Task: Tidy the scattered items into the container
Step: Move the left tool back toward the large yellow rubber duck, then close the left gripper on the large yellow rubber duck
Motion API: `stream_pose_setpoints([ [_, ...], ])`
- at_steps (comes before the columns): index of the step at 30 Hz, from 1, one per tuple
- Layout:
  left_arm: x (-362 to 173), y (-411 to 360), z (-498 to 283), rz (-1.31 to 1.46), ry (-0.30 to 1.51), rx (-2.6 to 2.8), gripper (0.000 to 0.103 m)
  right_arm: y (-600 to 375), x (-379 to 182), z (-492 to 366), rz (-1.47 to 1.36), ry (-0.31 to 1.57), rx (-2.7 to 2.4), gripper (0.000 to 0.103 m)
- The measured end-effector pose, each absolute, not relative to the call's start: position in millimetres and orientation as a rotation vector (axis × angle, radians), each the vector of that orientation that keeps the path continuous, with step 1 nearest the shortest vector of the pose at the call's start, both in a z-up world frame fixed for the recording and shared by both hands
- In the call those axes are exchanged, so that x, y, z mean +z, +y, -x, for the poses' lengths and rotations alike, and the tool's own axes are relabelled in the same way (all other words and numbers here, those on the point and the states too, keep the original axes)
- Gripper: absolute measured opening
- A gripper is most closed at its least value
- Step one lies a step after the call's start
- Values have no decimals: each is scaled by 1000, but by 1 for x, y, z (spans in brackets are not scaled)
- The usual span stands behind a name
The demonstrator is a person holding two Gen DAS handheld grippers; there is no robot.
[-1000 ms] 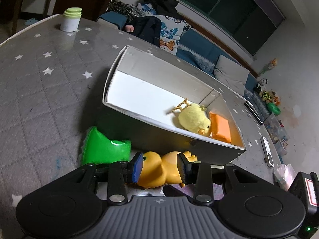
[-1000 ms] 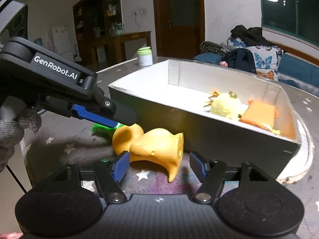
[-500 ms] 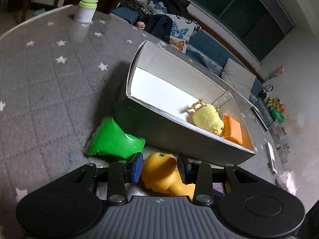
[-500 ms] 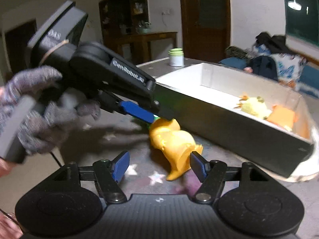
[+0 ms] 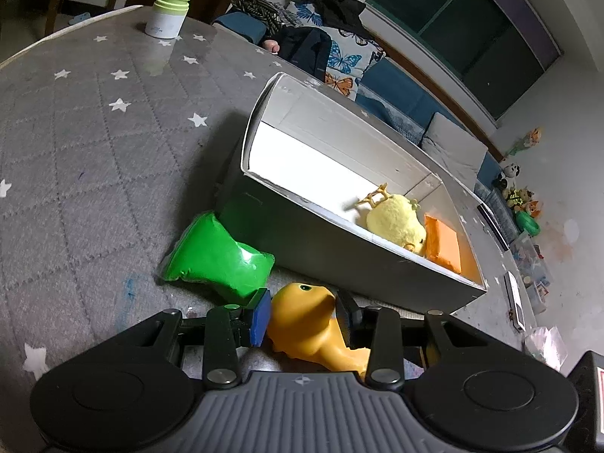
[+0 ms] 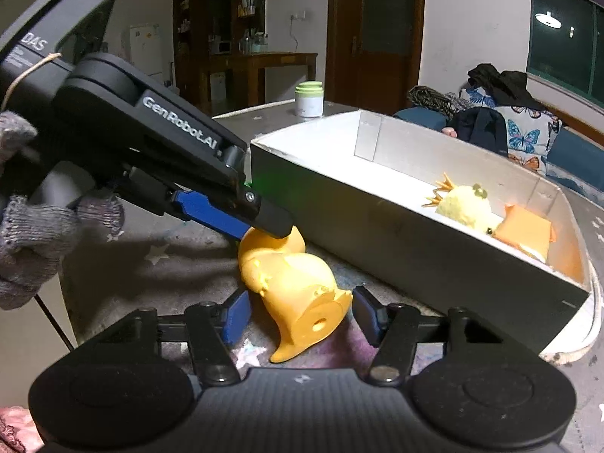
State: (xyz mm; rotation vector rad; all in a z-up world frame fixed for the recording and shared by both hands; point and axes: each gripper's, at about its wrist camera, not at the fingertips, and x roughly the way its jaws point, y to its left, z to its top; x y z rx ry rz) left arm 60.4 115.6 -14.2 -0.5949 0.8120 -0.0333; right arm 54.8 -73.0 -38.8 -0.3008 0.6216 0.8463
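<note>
An orange rubber duck lies on its side on the table in front of the grey box. My left gripper is shut on the duck's head; it also shows in the right wrist view. My right gripper is open, its fingers on either side of the duck's base without touching. A green pouch lies left of the duck against the box wall. Inside the box are a yellow plush chick and an orange packet.
A white jar with a green lid stands at the far edge of the star-patterned table. A sofa with clothes and cushions lies beyond the table. The table's near edge drops off at the left in the right wrist view.
My left gripper has closed on the duck's head and turned it. My right gripper has drawn back and now straddles the duck's base, still open.
</note>
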Motion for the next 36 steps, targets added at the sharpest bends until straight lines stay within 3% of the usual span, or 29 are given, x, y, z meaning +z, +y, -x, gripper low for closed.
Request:
stream_pose_setpoints([
  [36,-20,109,-50,630,836,-11,44,-73,-29,-20,283,629,840,48],
])
